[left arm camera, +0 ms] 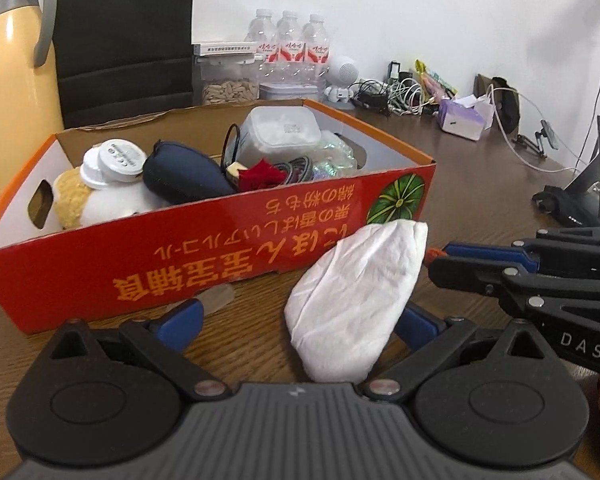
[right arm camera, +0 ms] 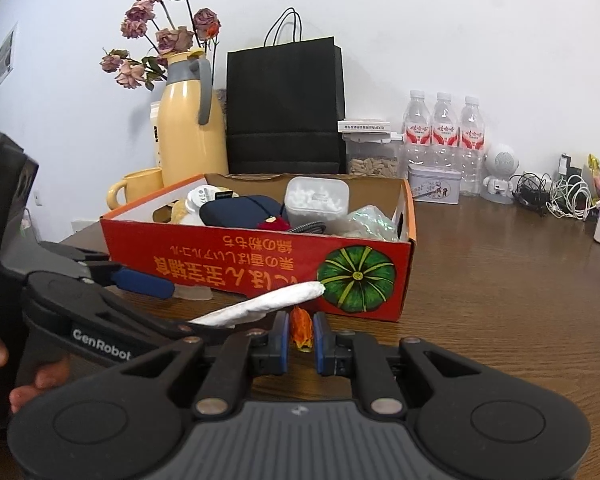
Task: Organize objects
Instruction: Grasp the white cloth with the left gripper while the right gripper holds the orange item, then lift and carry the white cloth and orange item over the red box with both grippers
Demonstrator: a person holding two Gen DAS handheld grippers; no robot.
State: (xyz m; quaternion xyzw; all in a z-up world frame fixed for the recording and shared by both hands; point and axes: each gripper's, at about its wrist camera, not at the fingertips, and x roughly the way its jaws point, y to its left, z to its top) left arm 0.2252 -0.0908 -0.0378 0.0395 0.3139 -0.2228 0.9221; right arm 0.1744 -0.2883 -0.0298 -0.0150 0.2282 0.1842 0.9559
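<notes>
The red box (left arm camera: pixel 204 240) on the desk (right arm camera: pixel 500 300) is already holding a pouch, a tub, a plush toy and more. Two things are waiting outside it. The left gripper (left arm camera: pixel 300 320) is standing with jaws wide apart, a white folded cloth (left arm camera: pixel 356 292) lying between them, seemingly unpinched. The right gripper (right arm camera: pixel 302 336) is clamping a small orange scrap (right arm camera: pixel 302 330) in nearly closed jaws, near the box front.

The black arm of the left claw (right arm camera: pixel 204 312) carries "GenRobot" in white letters. The right claw (left arm camera: pixel 436 258) shows "DAS" on its black body. The red box (right arm camera: pixel 236 256) has large yellow East Asian characters printed upside down on its side, beside a green pumpkin picture.
</notes>
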